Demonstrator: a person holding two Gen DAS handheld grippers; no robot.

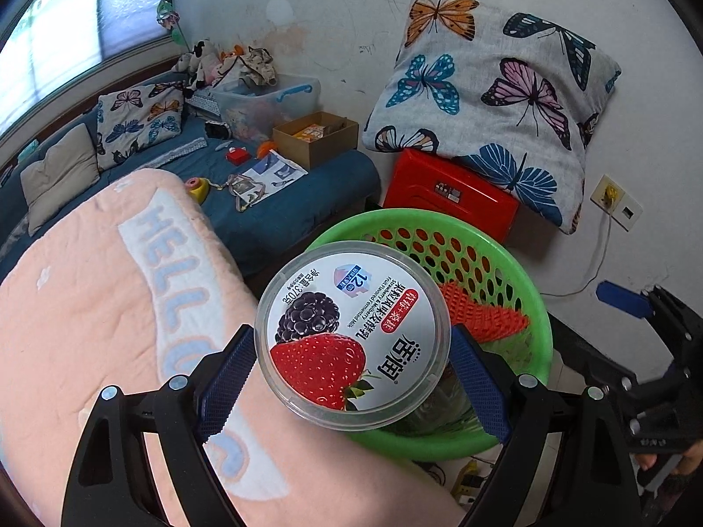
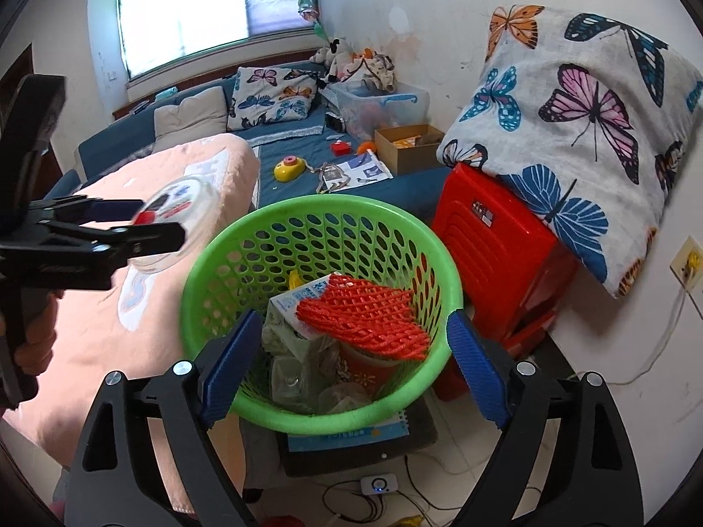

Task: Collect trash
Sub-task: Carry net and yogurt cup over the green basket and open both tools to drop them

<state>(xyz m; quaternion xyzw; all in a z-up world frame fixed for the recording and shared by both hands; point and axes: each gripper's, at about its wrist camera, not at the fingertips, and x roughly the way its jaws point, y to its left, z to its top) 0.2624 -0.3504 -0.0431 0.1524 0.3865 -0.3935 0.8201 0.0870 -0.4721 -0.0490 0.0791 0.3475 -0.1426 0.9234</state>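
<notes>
A round yogurt tub point(image 1: 351, 333) with a strawberry and mulberry lid sits between the blue pads of my left gripper point(image 1: 351, 351), which is shut on its sides. It hangs over the near rim of the green plastic basket point(image 1: 540, 316). In the right wrist view the tub point(image 2: 175, 215) and left gripper point(image 2: 132, 224) are left of the basket point(image 2: 316, 206), above the pink blanket. My right gripper point(image 2: 353, 329) stands open over the basket with nothing between its fingers. Inside lie a red foam net point(image 2: 364, 316), a carton, a cup and clear plastic wrappers.
A pink blanket point(image 2: 132, 307) lies left of the basket. A red plastic stool point(image 2: 496, 254) with a butterfly pillow point(image 2: 571, 123) stands to the right against the wall. The basket rests on a notebook point(image 2: 351, 432) and a dark box. Cables point(image 2: 439, 500) cross the floor.
</notes>
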